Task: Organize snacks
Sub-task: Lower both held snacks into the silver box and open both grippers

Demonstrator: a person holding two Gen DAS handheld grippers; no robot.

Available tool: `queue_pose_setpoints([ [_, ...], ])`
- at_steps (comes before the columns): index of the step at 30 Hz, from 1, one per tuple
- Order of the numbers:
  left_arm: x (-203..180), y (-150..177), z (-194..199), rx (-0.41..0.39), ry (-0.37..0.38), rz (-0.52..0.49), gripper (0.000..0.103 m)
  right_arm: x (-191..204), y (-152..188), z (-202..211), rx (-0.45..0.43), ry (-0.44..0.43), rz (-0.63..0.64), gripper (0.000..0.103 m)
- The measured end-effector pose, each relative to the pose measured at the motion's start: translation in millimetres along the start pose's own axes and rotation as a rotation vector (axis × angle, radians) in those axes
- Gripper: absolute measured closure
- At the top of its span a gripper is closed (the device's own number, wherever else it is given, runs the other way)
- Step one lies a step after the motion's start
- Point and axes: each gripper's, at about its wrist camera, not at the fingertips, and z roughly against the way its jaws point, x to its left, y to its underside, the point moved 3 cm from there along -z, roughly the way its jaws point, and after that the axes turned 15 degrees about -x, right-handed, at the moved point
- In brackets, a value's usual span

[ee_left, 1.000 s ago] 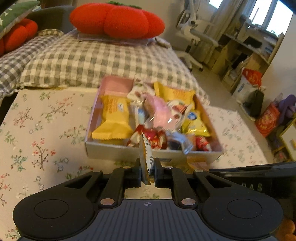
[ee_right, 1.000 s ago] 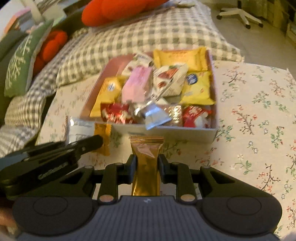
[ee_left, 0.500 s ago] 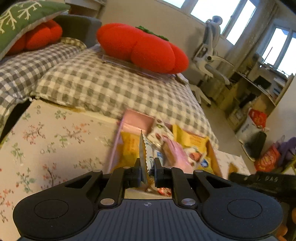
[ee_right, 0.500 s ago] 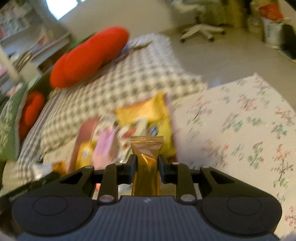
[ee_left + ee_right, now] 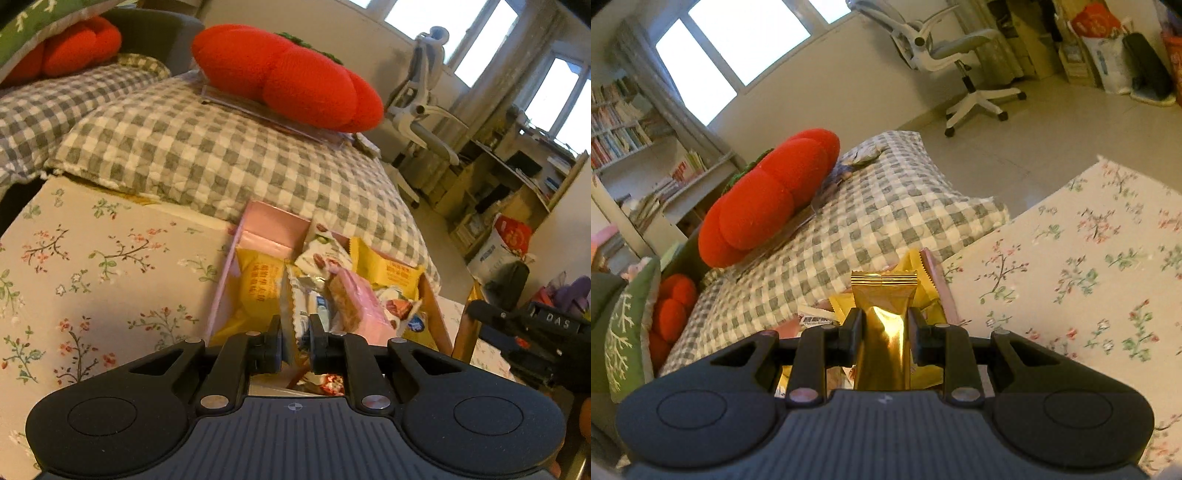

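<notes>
A pink cardboard box (image 5: 266,223) full of snack packets sits on the floral cloth (image 5: 92,266). Inside it are yellow packets (image 5: 258,284), a pink wafer pack (image 5: 354,299) and several small wrappers. My left gripper (image 5: 294,328) hovers over the box's near end, shut on a thin white snack packet (image 5: 290,310) with a serrated edge, held edge-on. My right gripper (image 5: 884,325) is shut on an upright gold foil packet (image 5: 884,295) above the box's pink rim (image 5: 936,275). The right gripper's black body (image 5: 532,332) also shows at the right of the left wrist view.
Behind the box lies grey-checked bedding (image 5: 207,158) with a red tomato-shaped cushion (image 5: 288,77) on it. A green cushion (image 5: 624,328) stands at the left. A white office chair (image 5: 964,59), floor bags (image 5: 506,251) and shelves stand beyond. The floral cloth (image 5: 1089,266) stretches to the right.
Both grippers have moved forward over the box, which now sits low in each view. The right wrist has rolled and tipped up towards the room. Both packets stay gripped.
</notes>
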Motion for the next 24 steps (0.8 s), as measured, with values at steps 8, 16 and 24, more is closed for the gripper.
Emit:
queue_pose_setpoints([
  [8, 6, -4, 1, -0.022, -0.015, 0.008, 0.063, 7, -2, 8, -0.002, -0.003, 0.007, 0.062],
  [16, 6, -15, 13, -0.047, -0.037, 0.002, 0.05, 15, -2, 8, 0.071, 0.015, 0.065, 0.058],
  [24, 0, -10, 21, -0.008, -0.055, -0.042, 0.044, 13, 17, 8, 0.268, 0.086, 0.109, 0.057],
])
